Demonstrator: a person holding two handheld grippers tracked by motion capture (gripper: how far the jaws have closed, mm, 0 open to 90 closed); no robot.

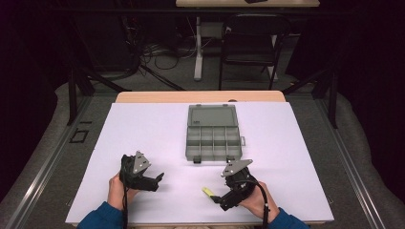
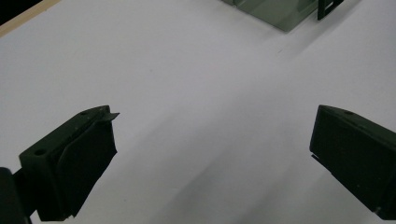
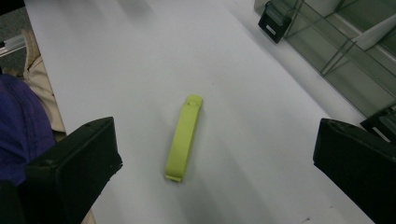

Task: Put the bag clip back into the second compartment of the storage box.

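A slim yellow-green plastic piece [image 3: 184, 136] lies flat on the white table, small in the high view [image 1: 207, 192]. My right gripper [image 3: 215, 154] hovers over it, open, its black jaws wide on either side without touching; from above it sits at the front right [image 1: 216, 198]. My left gripper [image 1: 160, 177] is open at the front left, its jaws spread over bare white table [image 2: 212, 140]. A grey compartment box [image 1: 212, 133] with its lid laid back stands mid-table; its compartments look empty.
The box's corner and black latch [image 3: 273, 21] lie near the right gripper, and a box corner [image 2: 280, 11] shows far ahead of the left gripper. A blue sleeve [image 3: 21, 126] is at the left. Chair and cables stand behind the table.
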